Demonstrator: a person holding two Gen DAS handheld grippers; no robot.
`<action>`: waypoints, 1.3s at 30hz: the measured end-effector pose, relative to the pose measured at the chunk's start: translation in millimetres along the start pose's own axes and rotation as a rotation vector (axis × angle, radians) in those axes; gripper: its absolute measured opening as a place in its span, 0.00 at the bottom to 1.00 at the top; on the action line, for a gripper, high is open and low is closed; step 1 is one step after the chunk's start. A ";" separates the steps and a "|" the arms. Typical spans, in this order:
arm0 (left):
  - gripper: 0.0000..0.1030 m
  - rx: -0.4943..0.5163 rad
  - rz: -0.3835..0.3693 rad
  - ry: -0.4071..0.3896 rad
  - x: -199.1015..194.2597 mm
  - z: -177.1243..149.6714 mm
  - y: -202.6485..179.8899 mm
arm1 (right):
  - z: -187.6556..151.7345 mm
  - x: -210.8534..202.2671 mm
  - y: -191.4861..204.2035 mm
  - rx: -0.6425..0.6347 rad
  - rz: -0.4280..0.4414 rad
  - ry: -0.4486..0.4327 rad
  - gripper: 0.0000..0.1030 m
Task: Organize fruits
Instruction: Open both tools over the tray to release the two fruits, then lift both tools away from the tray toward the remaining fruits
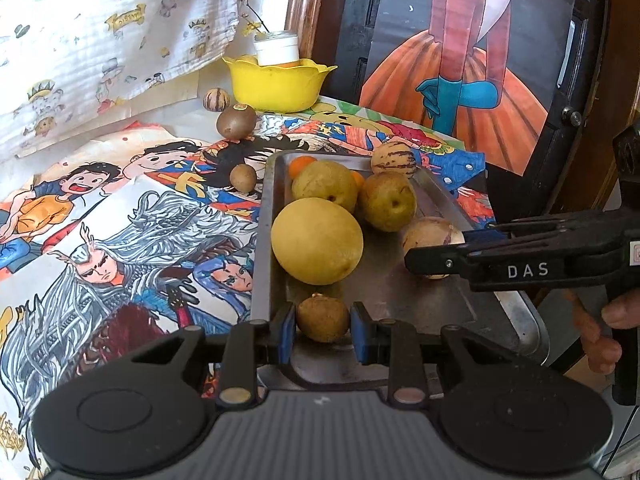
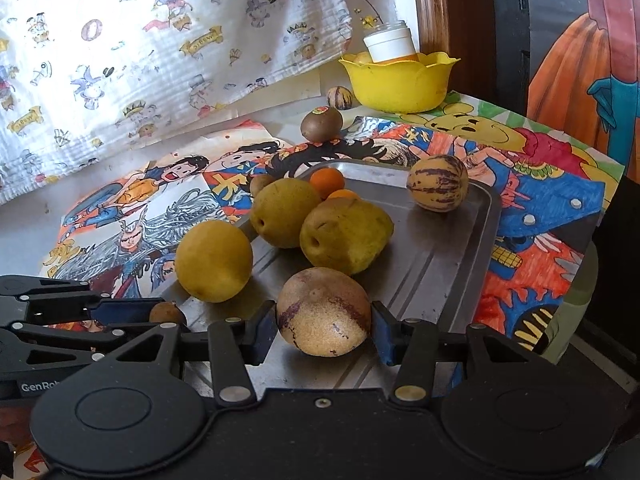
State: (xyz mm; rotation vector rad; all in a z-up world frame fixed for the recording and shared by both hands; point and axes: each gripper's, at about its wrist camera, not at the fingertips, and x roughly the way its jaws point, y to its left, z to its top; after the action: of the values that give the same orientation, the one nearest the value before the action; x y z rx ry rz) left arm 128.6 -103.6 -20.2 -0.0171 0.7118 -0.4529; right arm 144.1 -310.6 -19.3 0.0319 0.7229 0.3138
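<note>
A steel tray point(image 1: 400, 288) point(image 2: 452, 248) holds a big yellow fruit point(image 1: 317, 241) point(image 2: 214, 261), two yellow-green pears point(image 1: 325, 185) point(image 1: 387, 200), small oranges point(image 2: 327, 182) and a striped melon point(image 2: 437, 183). My left gripper point(image 1: 323, 330) stands around a small brown fruit point(image 1: 322, 317) at the tray's near end, pads close to its sides. My right gripper point(image 2: 324, 326) stands around a tan purple-streaked melon point(image 2: 323, 311) on the tray, with a small gap on each side. It also shows in the left wrist view point(image 1: 424, 258).
A yellow bowl point(image 1: 276, 84) with a white jar stands at the back. A kiwi point(image 1: 236, 121), a small striped fruit point(image 1: 216, 99) and a small brown fruit point(image 1: 243, 177) lie on the cartoon-printed table cover left of the tray. A dark framed picture stands at the right.
</note>
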 end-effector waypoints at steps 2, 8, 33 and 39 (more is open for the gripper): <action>0.31 0.001 0.002 0.000 0.2 -0.1 -0.3 | -1.1 -0.5 -0.3 0.001 0.002 -0.005 0.50; 0.31 -0.012 -0.007 0.020 0.4 3.0 -0.7 | -2.0 -1.5 -0.2 0.001 -0.002 -0.011 0.51; 0.99 -0.037 0.050 -0.080 -65.8 -16.6 3.6 | -29.4 -86.0 30.3 0.030 -0.078 -0.127 0.94; 1.00 -0.052 0.076 -0.069 -82.0 -31.6 12.8 | -47.1 -102.4 52.3 0.032 -0.100 -0.133 0.99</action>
State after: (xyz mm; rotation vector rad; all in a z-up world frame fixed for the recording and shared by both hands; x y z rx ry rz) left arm 59.1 -54.4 5.0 -0.0544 0.6542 -0.3588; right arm 26.9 -294.5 18.5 0.0464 0.5952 0.2026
